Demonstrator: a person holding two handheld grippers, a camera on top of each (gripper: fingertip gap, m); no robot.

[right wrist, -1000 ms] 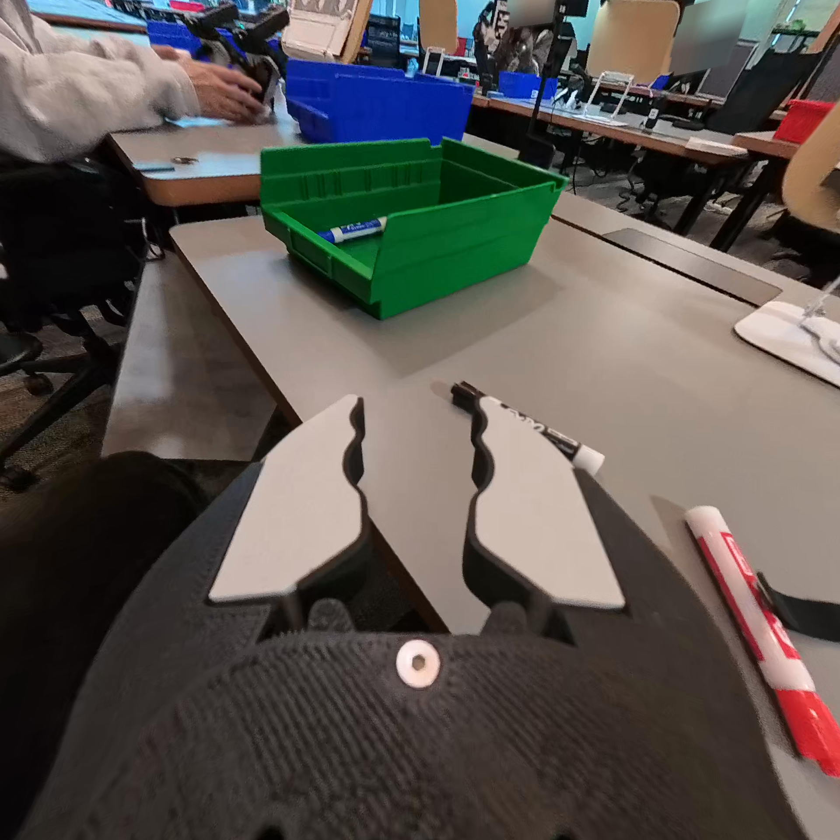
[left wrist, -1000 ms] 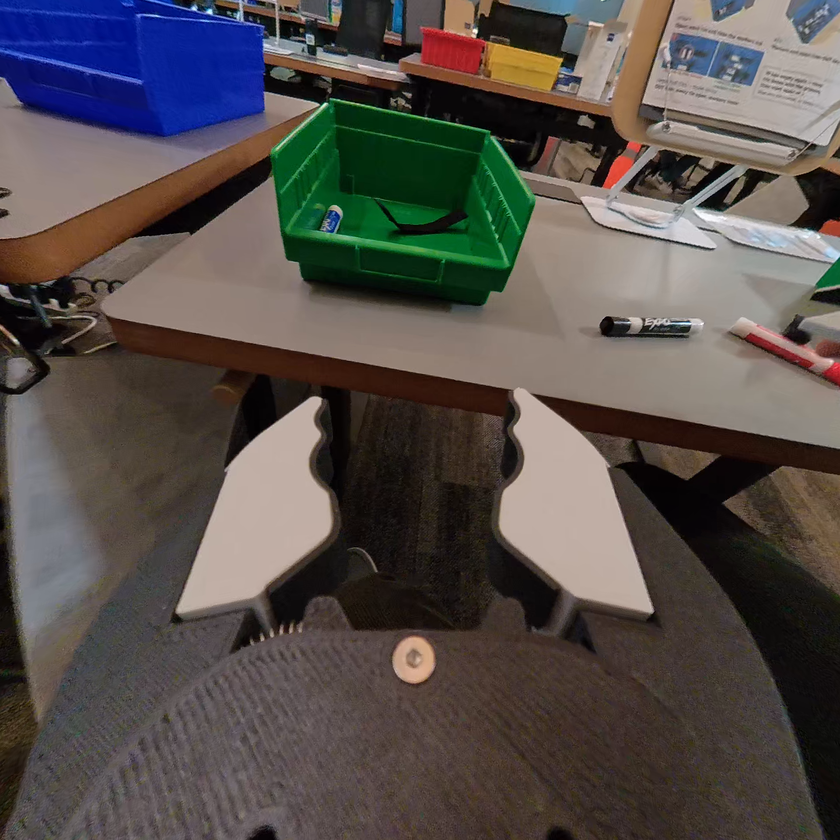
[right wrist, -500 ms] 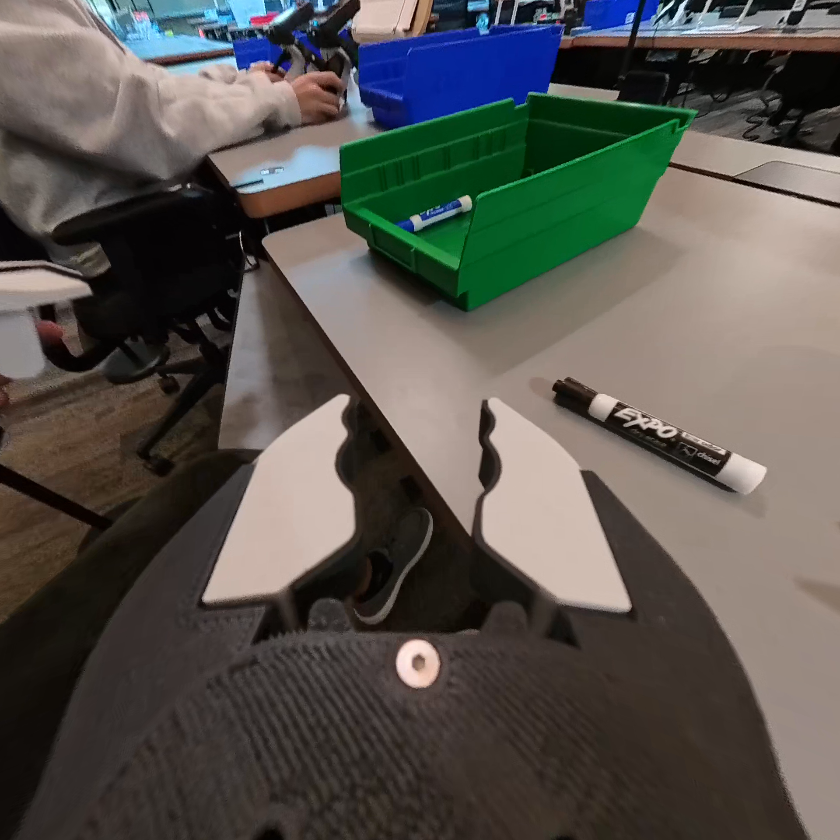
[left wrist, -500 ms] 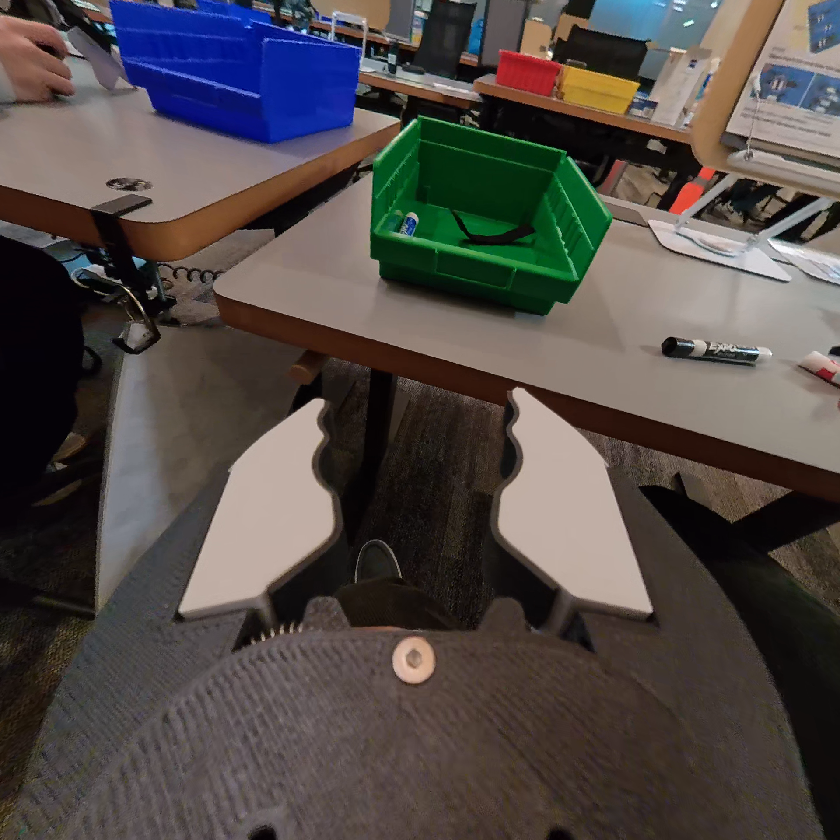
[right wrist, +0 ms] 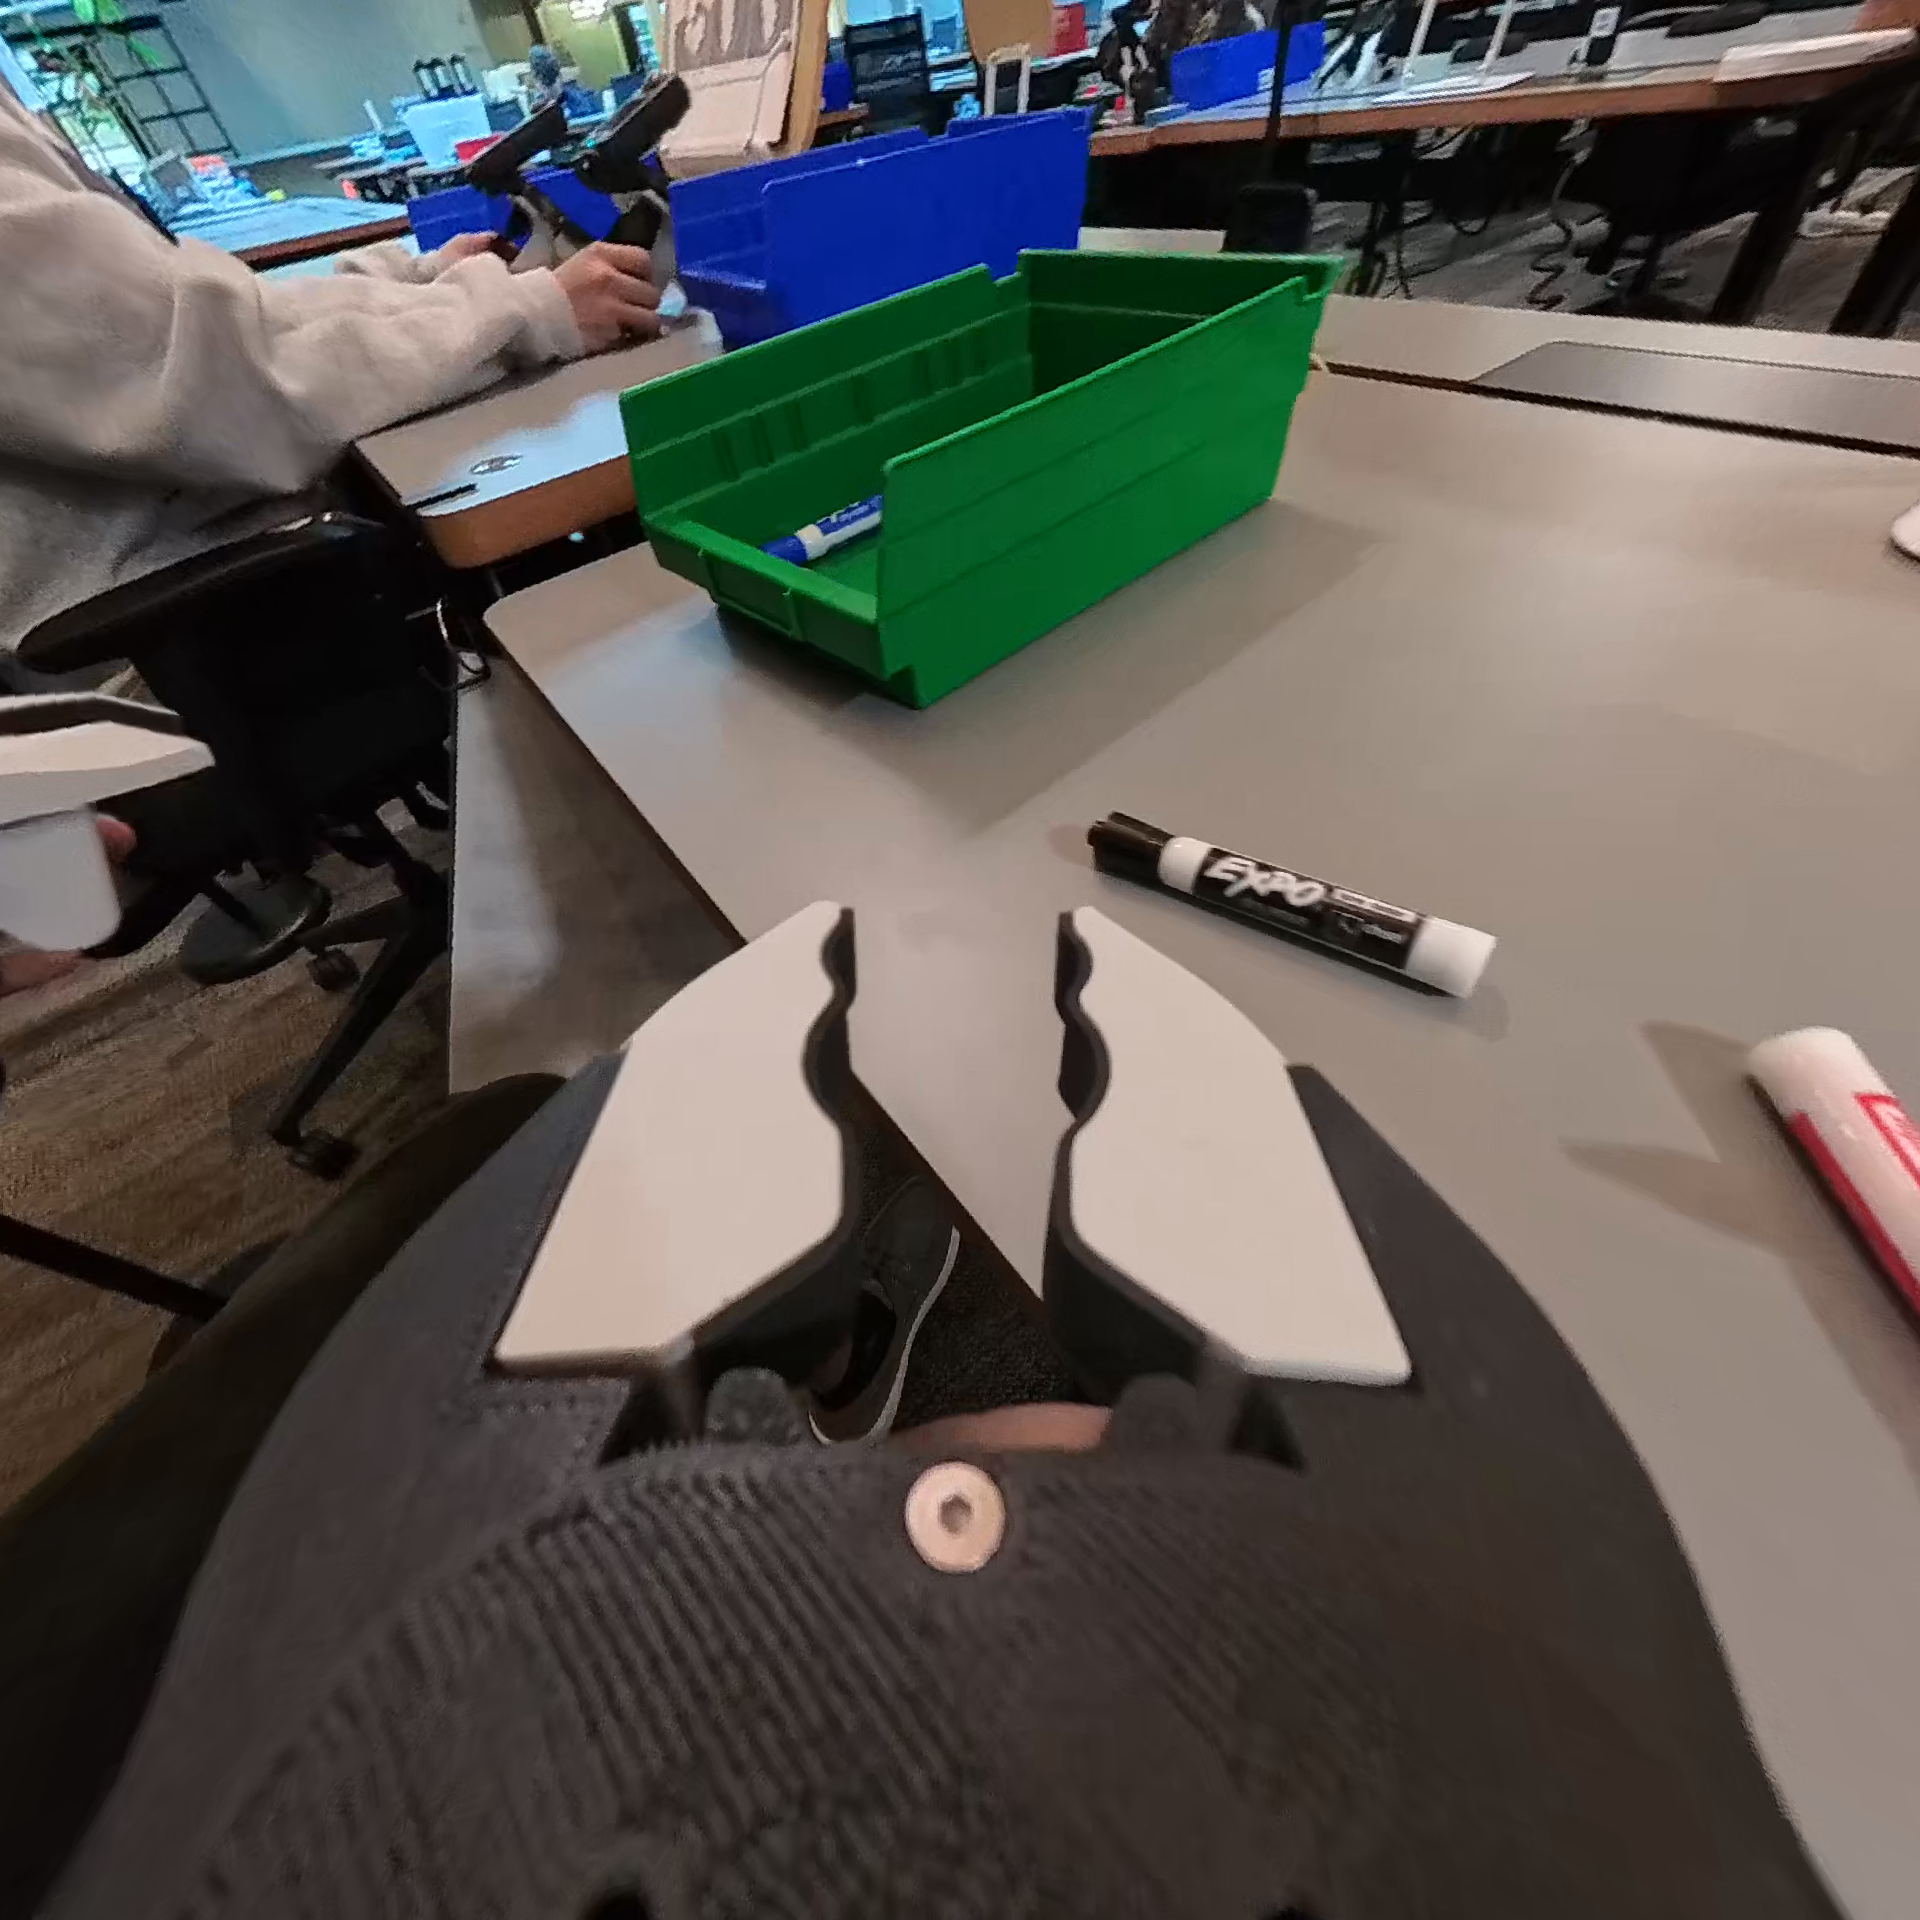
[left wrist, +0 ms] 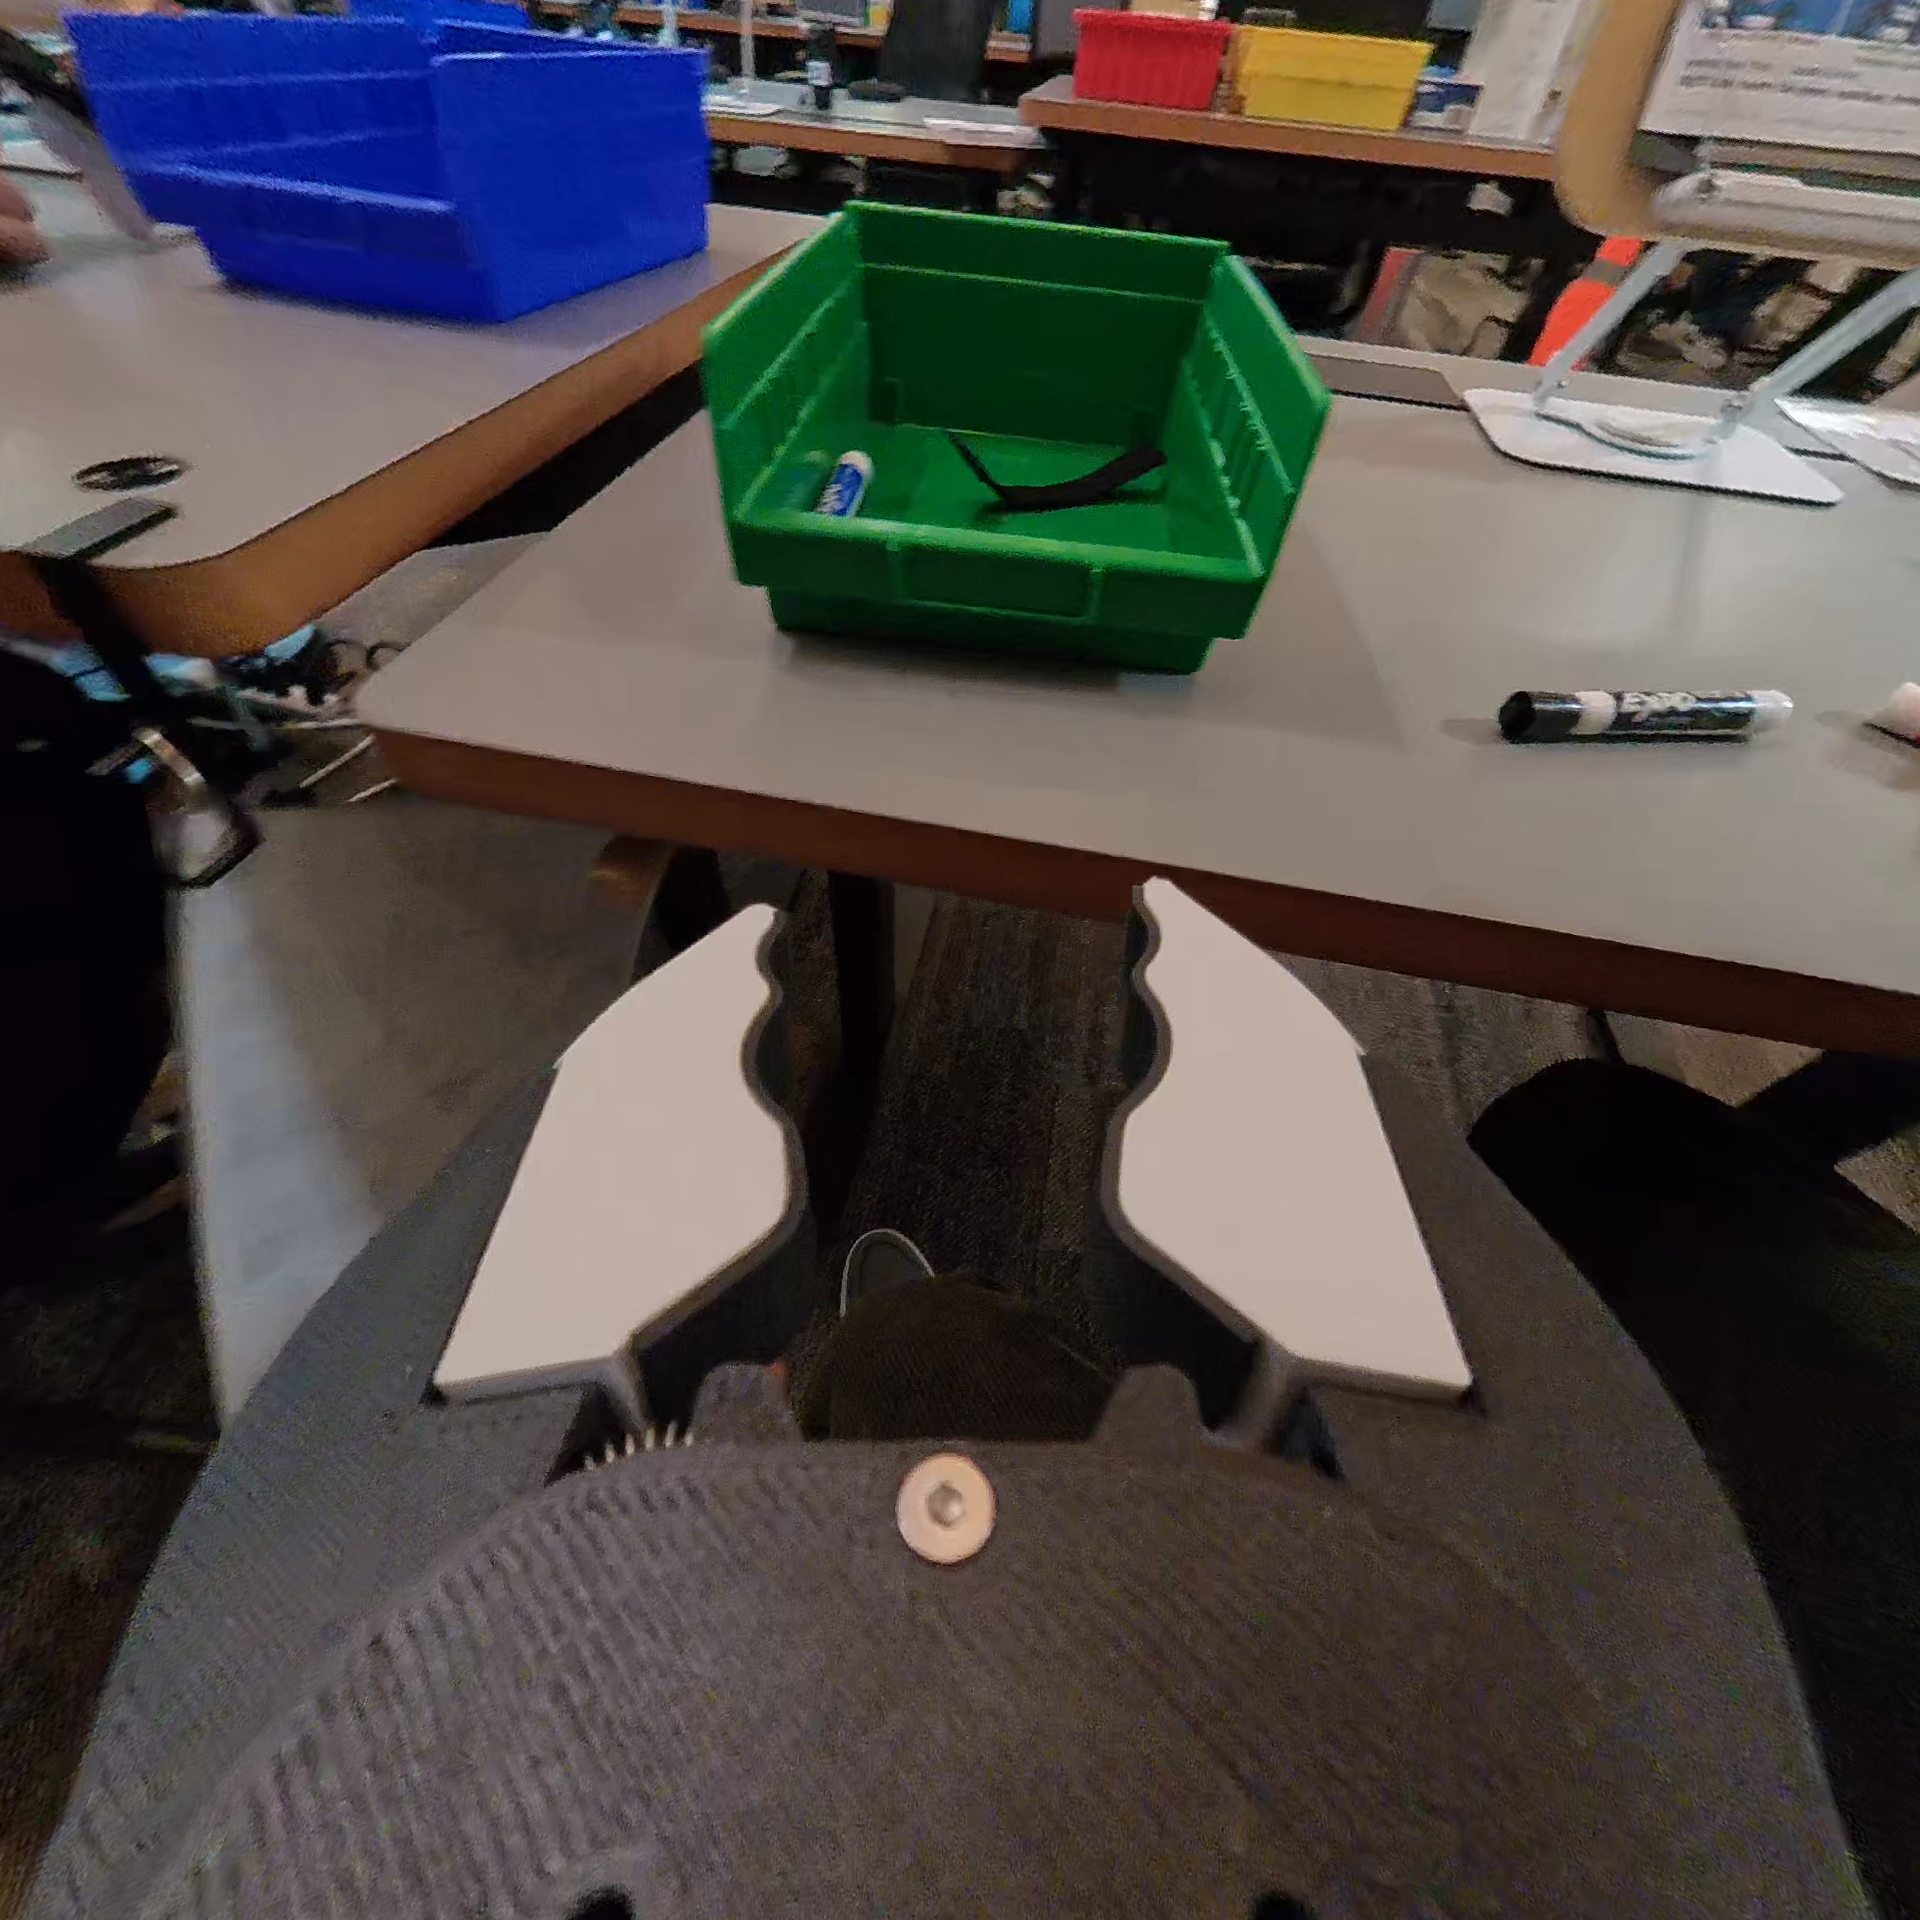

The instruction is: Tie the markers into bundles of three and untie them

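Left gripper (left wrist: 954, 925): jaws stood wide apart, empty, off the worktop's (left wrist: 1039, 748) near edge and below it, carpet between them. Since a second earlier its view had swung left, then part-way back; green bin (left wrist: 997, 613) now sat upper centre, with a blue marker (left wrist: 847, 483) and black strap (left wrist: 1070, 488) inside.

Right gripper (right wrist: 951, 914): jaws parted, empty, over the worktop's near corner. It had pulled back from the black marker (right wrist: 1294, 904), which now lay just right of the tips, untouched. Red marker (right wrist: 1849, 1132) at right edge. Blue bins (left wrist: 416, 177) upper left.
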